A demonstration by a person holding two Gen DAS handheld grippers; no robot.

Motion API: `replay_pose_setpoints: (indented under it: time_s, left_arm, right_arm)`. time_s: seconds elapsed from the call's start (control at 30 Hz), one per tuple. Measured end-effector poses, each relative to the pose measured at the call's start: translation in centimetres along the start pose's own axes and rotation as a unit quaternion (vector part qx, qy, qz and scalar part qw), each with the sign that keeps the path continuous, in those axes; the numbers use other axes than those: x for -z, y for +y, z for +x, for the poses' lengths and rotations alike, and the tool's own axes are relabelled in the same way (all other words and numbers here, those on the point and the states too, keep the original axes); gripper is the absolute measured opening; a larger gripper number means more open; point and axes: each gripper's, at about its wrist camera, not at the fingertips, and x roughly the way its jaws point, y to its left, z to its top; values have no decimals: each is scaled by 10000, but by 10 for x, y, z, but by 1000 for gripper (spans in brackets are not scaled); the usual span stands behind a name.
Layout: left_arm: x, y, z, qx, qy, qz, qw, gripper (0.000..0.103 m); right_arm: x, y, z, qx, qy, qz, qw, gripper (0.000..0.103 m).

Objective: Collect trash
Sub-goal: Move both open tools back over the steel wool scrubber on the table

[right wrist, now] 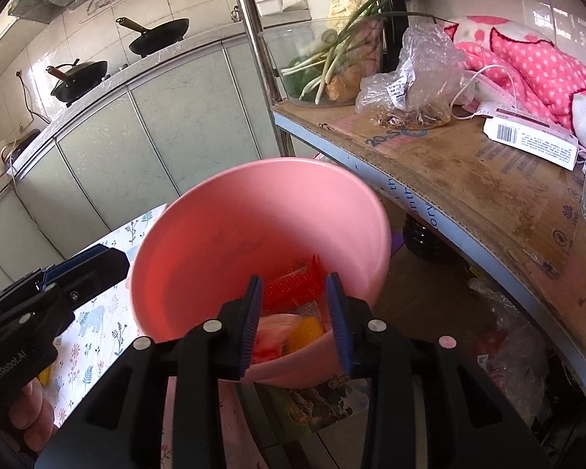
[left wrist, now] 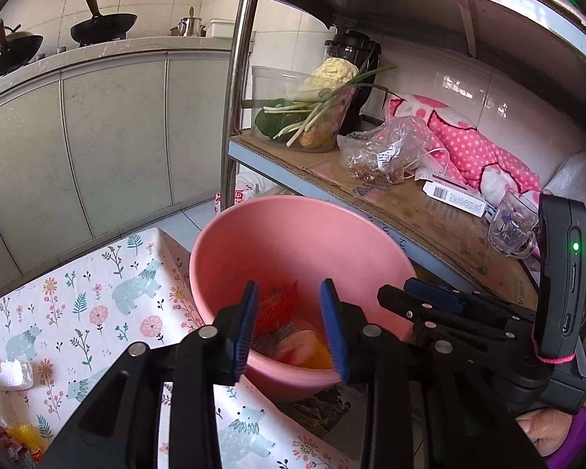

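Kitchen cabinets and two dark woks line the far wall, and a metal shelf unit [left wrist: 429,211] laid with flattened cardboard stands to the right. Nearer, a worktop under a floral cloth [left wrist: 97,293] carries a pink basin [left wrist: 293,242] at its corner, beside the shelf.

Both grippers hover over the basin's near rim. The left gripper [left wrist: 291,328] has its jaws spread with nothing between the pads; the right gripper [right wrist: 295,324] is likewise parted and empty. Neither touches the basin.

Inside the basin lies the collected trash: a red wrapper [right wrist: 293,285], a pale pink scrap [right wrist: 273,332] and a yellow piece [right wrist: 306,332], with a bit of silvery film between them. All of it looks light, thin and crinkly, likely slippery foil or plastic, so it should crush rather than resist. A pinch on a raised fold or a free edge would probably hold better than a grab at a flat face.

More scraps remain on the cloth: white foam [left wrist: 9,375] near the left edge, and red and yellow bits [left wrist: 15,437] cut off at the lower corner of the left view.

The gripper bodies hide the basin's front wall and part of its floor, so what else lies there cannot be told. A printed packet [right wrist: 316,402] beneath the basin is only partly visible.
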Motion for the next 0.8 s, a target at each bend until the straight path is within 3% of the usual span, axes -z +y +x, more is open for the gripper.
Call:
replay_pose_setpoints:
  time_s: [0.6,0.7,0.8]
  left_arm:
    - [-6,-4,-58,63,-400,-70,9992,36]
    - [-5,-6,-70,72,-471,-39,9989,36]
    - [-3,-8,-82,88,-520,-12,9986,36]
  right_arm:
    - [0,20,-54,-188,-497,-74,9986,35]
    - [1,26,-67,-273,-644,-89,9975,48]
    - [2,34,-80,-283,-800,-193,9962,49]
